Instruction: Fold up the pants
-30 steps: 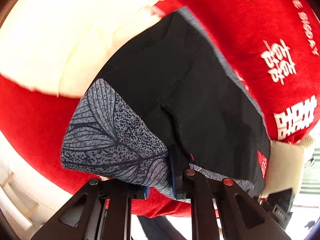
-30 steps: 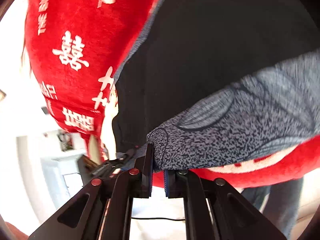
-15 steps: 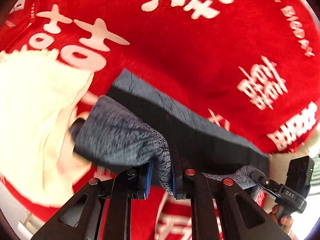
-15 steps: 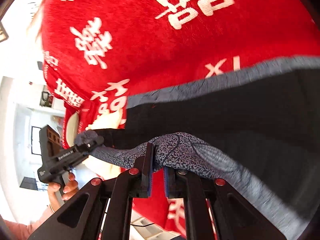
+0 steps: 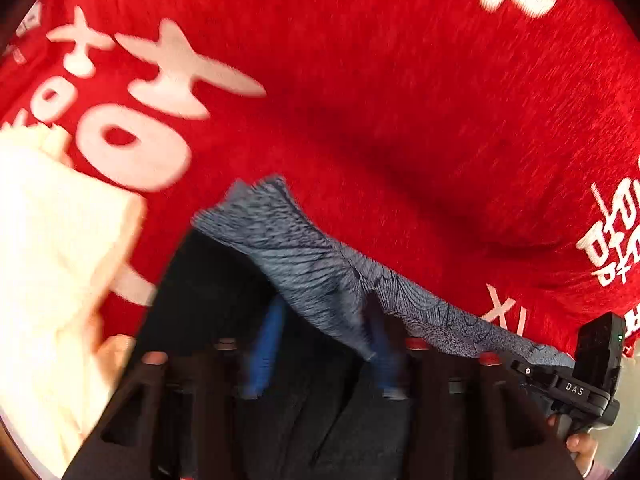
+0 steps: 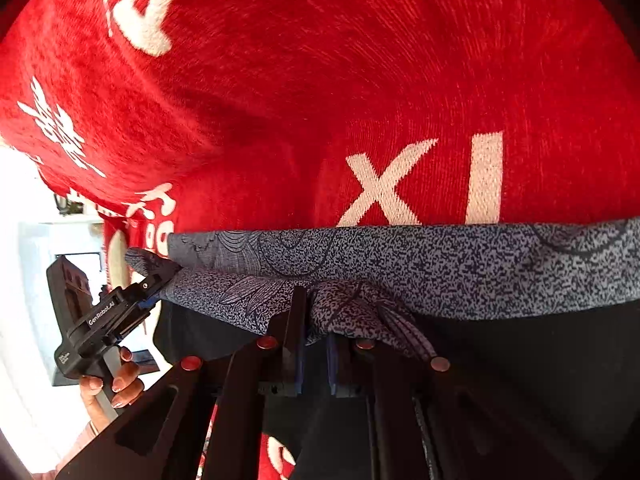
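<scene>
1. The left wrist view looks steeply down along its own fingers, very near the red blanket beyond their tips.
2. The right wrist view looks down at a shallower slant, its fingers close against the same red blanket.
3. Both views share the patterned grey edge of the pants, just ahead of the fingers.
4. Each view catches the other gripper: the right gripper sits right of the left fingers, the left gripper left of the right fingers.
</scene>
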{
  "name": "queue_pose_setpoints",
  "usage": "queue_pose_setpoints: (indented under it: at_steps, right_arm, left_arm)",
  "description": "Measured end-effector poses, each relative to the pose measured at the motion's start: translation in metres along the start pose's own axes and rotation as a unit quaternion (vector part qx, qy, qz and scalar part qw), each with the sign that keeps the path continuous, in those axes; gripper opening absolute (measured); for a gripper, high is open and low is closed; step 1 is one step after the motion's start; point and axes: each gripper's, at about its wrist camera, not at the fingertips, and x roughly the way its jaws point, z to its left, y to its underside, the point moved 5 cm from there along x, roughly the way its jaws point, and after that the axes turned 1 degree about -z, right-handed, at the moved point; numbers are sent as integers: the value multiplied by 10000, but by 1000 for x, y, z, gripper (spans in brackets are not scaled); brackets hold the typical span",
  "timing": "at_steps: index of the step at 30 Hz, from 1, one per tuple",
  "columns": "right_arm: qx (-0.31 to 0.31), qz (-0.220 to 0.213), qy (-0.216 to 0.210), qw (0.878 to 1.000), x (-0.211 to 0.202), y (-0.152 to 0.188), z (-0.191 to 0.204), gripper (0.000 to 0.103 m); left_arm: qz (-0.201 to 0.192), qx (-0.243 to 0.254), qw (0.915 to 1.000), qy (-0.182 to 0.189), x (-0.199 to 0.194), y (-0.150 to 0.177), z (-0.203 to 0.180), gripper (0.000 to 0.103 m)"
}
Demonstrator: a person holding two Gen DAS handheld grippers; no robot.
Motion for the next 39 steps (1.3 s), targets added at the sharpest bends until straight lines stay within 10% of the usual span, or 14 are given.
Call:
queue_pose_setpoints:
  at_steps: [1, 7, 11, 14, 18, 30, 39]
  right_arm:
    - [8, 44, -45, 10000, -1, 0, 0, 10]
    - [-199, 82, 55, 9998, -22, 1, 18, 17]
    - [-444, -442, 355, 9974, -57, 16, 33, 75]
    - [-689, -821, 796, 9910, -92, 30, 31, 76]
    - [-691, -943, 1292, 9847, -129, 63, 4, 76]
    - [1121, -1242, 2088, 9635, -222, 255, -122, 75]
    - [2177, -1734, 2045, 9385, -243, 375, -183, 74]
  left_arm:
    - [-137, 26, 9998, -170, -8, -2, 2, 75]
    - [-160, 793, 9931, -849, -28, 14, -9, 76]
    - [228, 1466, 9825, -1127, 0, 51, -37, 76]
    - [353, 1775, 9722, -1488, 16, 71, -54, 76]
    - [615, 1949, 9750, -872, 4, 102, -93, 76]
    - [1347, 3207, 9357, 590, -19, 257, -228, 76]
    - [1670, 3282, 9271, 696, -10, 311, -253, 76]
